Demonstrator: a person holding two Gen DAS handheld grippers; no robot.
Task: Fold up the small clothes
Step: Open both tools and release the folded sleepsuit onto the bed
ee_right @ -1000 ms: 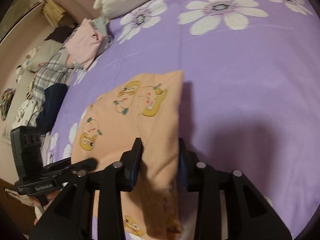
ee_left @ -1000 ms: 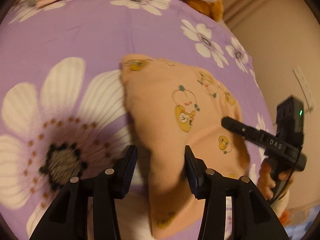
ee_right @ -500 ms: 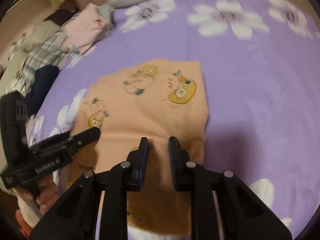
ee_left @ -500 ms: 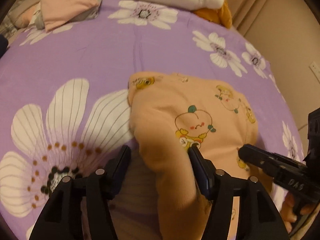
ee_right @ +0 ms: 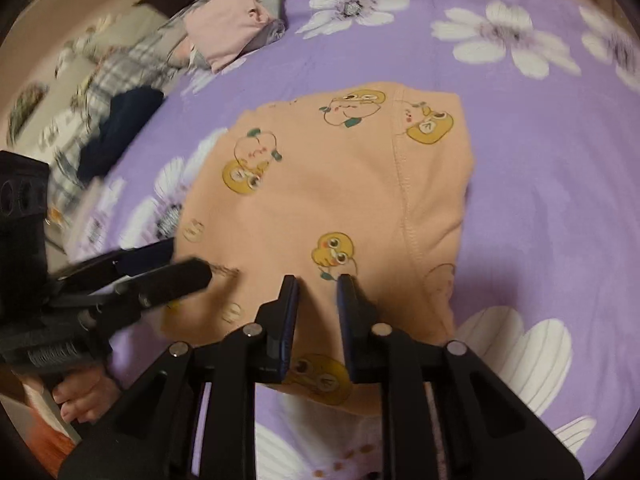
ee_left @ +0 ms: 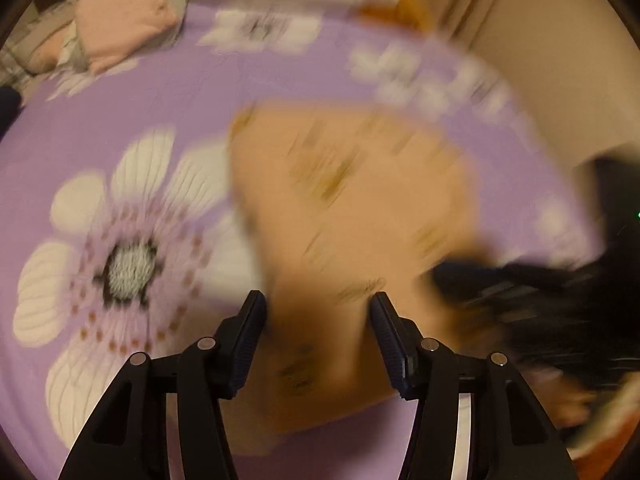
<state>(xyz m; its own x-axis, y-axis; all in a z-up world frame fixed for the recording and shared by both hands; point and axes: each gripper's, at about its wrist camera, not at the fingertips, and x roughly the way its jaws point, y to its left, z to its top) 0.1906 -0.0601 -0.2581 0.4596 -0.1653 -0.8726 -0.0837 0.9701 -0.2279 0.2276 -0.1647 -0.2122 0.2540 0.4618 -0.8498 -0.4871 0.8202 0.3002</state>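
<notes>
While both tools work the near hem, these are the things to watch.

Garment: the peach printed garment (ee_right: pixel 328 184) lies on the purple flowered bedspread (ee_right: pixel 540 152), already doubled over, its near edge toward the two grippers.

Right gripper: the right gripper (ee_right: pixel 318 284) has its jaws narrowed to a small gap with a ridge of peach cloth between them; it looks pinched, though the contact itself is hard to make out.

Left gripper: the left gripper (ee_left: pixel 318 308) stands about half open and is closing, the near flap of cloth lying between its jaws; the pads do not seem to press on it yet. That view is badly smeared.

Step in hand: judged to be gripping the near edge at two places for the next fold.

Doing it well: wait for the left pinch to seat on all layers, then carry both corners together so the edge stays straight.

Risk: a one-sided grip would skew the fold.

Done pile: folded pink clothes (ee_right: pixel 228 28) sit well apart at the far corner.
</notes>
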